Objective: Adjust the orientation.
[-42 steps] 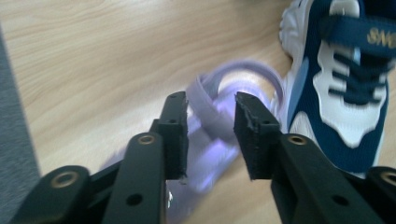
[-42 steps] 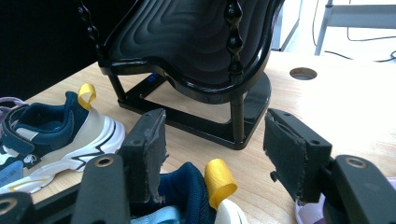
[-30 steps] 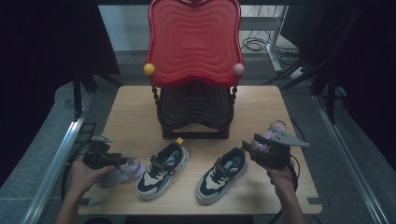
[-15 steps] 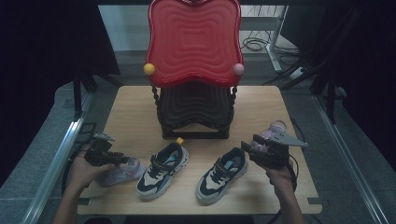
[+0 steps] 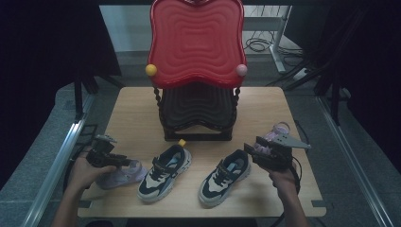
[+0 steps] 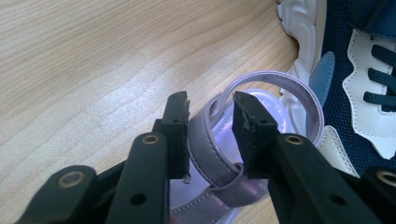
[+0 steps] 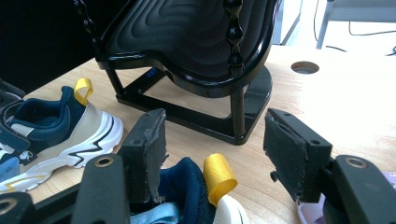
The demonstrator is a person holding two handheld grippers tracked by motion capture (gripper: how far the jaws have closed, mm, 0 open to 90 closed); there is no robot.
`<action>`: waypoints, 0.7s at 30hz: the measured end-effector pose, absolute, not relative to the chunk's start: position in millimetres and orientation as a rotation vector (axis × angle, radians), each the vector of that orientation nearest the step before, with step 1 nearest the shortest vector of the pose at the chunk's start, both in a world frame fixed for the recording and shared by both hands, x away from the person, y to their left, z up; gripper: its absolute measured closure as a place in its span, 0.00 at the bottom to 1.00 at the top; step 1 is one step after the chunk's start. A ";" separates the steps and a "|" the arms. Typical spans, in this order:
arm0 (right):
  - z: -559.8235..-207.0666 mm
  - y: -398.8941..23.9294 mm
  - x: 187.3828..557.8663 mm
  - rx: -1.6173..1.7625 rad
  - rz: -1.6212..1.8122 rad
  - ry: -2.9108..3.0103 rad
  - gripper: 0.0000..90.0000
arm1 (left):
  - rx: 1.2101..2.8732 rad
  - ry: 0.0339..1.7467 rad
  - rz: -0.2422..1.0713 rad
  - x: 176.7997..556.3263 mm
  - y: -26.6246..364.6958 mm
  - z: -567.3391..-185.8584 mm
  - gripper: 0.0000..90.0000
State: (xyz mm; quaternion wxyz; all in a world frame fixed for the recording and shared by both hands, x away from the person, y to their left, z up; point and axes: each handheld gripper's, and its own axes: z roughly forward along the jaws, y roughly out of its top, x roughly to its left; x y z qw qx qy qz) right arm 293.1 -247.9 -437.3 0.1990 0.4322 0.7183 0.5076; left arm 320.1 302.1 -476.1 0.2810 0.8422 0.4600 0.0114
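Observation:
A purple sandal [image 5: 124, 175] lies at the table's front left. My left gripper [image 5: 125, 162] is over it, and in the left gripper view the jaws [image 6: 211, 105] straddle its purple strap [image 6: 205, 149]. They have just been closing, and a gap still shows at the right pad. Two navy-and-white sneakers stand side by side: the left one [image 5: 165, 172] [image 6: 369, 70] and the right one [image 5: 224, 177]. My right gripper [image 5: 249, 152] [image 7: 215, 135] is open just above the right sneaker's heel and its yellow pull loop [image 7: 219, 177].
A rack with a red top tray [image 5: 196, 42] and a black lower shelf [image 5: 198, 106] [image 7: 187, 32] stands at the table's back middle. A second purple sandal [image 5: 278, 129] lies behind my right gripper. The wooden table [image 5: 132, 113] has a cable hole [image 7: 304, 67].

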 end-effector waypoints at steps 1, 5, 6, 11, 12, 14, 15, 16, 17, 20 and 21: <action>-437.4 -247.9 293.1 1.209 1.420 2.006 0.43 | 2.259 1.229 0.033 320.1 302.3 -475.6 0.77; -437.4 -249.1 293.2 1.212 1.420 2.005 0.43 | 2.245 1.223 0.040 320.1 306.4 -475.5 0.83; -437.4 -249.1 293.3 1.212 1.419 2.006 0.43 | 2.241 1.221 0.041 319.9 307.1 -475.4 0.83; -438.3 -247.9 293.6 1.215 1.418 2.007 0.43 | 2.249 1.219 0.069 319.6 309.6 -472.7 0.84; -438.3 -247.9 293.6 1.215 1.418 2.007 0.43 | 2.249 1.220 0.076 319.7 310.3 -471.9 0.84; -438.6 -247.2 293.7 1.215 1.416 2.009 0.43 | 2.243 1.220 0.084 320.4 311.8 -470.5 0.85; -438.7 -246.9 293.7 1.215 1.416 2.010 0.43 | 2.232 1.215 0.095 322.2 314.0 -468.4 0.85; -438.7 -246.8 293.7 1.215 1.415 2.010 0.43 | 2.232 1.215 0.095 322.2 314.0 -468.4 0.86; -438.8 -246.7 293.8 1.216 1.415 2.009 0.43 | 2.238 1.199 0.115 326.4 315.9 -465.5 0.86; -439.3 -247.0 294.3 1.221 1.415 2.003 0.43 | 2.261 1.195 0.139 337.1 316.1 -461.6 0.86; -439.4 -247.4 294.4 1.219 1.414 2.005 0.43 | 2.264 1.197 0.144 341.3 315.8 -460.8 0.86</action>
